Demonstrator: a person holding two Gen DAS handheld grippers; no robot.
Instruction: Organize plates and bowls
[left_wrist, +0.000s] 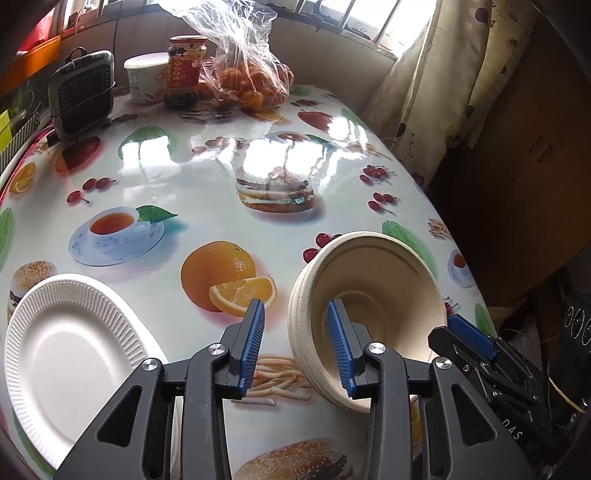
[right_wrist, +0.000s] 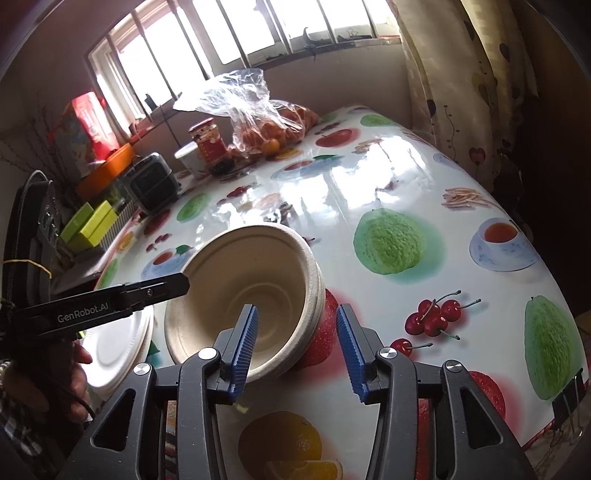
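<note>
A stack of beige paper bowls (left_wrist: 373, 291) stands on the fruit-print table, tilted in both views; it also shows in the right wrist view (right_wrist: 251, 295). My left gripper (left_wrist: 297, 347) is open, with the near left rim of the bowls between its jaws. My right gripper (right_wrist: 295, 345) is open, with the bowls' right rim between its jaws. The right gripper's finger shows in the left wrist view (left_wrist: 469, 338). A stack of white paper plates (left_wrist: 70, 354) lies at the table's near left; it also shows in the right wrist view (right_wrist: 118, 345).
At the far end stand a bag of oranges (left_wrist: 255, 81), a red-labelled jar (left_wrist: 184, 70), a white tub (left_wrist: 146, 75) and a small black heater (left_wrist: 83, 94). A curtain (left_wrist: 436, 81) hangs on the right. A binder clip (right_wrist: 570, 402) grips the table edge.
</note>
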